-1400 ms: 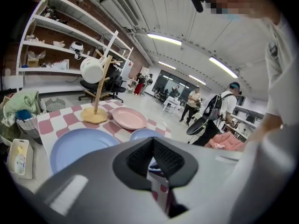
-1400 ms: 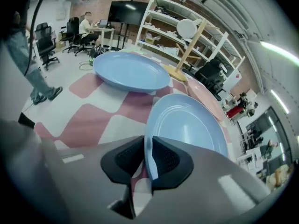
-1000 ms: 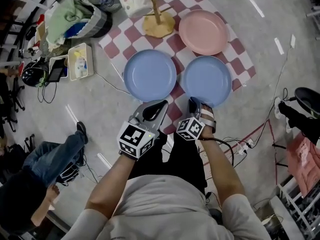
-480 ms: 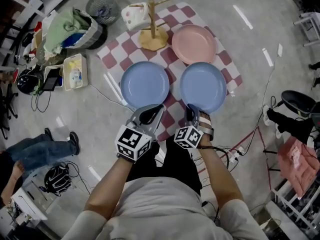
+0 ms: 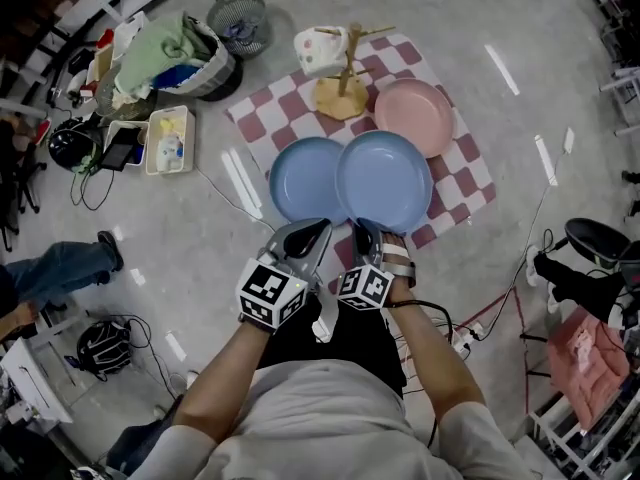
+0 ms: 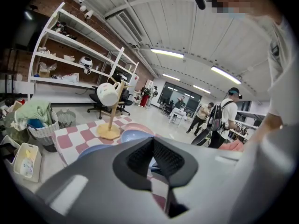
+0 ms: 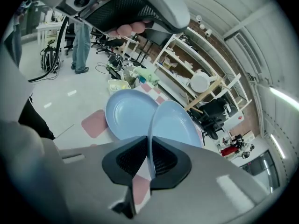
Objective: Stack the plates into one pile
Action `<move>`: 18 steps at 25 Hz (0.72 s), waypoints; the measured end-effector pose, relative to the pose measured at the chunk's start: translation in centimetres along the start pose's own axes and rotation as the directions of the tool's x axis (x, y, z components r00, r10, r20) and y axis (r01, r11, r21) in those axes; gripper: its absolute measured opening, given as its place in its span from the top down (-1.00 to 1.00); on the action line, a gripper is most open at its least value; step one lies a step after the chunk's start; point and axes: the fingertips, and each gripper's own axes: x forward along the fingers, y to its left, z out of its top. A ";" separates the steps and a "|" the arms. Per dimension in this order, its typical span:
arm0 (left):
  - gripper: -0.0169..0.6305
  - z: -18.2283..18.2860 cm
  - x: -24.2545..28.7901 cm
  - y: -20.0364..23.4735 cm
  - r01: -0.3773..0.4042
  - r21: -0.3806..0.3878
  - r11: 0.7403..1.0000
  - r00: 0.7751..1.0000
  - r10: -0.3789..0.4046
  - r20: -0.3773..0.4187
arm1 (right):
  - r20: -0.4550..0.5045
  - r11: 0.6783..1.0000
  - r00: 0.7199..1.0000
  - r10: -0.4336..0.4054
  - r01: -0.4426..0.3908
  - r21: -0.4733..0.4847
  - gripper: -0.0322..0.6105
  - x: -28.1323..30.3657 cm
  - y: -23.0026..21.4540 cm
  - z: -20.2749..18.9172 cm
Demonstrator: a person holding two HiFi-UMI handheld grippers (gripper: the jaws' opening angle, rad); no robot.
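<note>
**Blue plate gripped by its rim**

Your right gripper (image 5: 362,231) pinches the near rim of a blue plate (image 5: 385,181), which overlaps the edge of the second blue plate (image 5: 303,178) on the checkered cloth (image 5: 462,173). The pink plate (image 5: 415,116) lies beyond. Your left gripper (image 5: 305,234) is closed and empty.

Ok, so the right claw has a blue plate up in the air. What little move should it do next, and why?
Probably carry the held blue plate a little left, until it hangs squarely over the other blue plate, then lower it. The right claw pinches it by the near rim, and it covers only that plate's right edge now.
</note>
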 end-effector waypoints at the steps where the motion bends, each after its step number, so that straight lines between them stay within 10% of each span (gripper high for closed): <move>1: 0.93 0.0 -0.4 0.5 -0.012 -0.004 1.000 1.000 0.012 0.004 | 0.013 1.000 1.000 0.009 -0.008 -0.013 0.80 0.3 0.4 0.8; 18: 0.93 -0.8 -4.2 5.2 -0.133 -0.041 0.990 0.991 0.133 0.011 | 0.109 0.974 0.981 0.161 -0.140 -0.179 0.80 5.2 7.6 7.4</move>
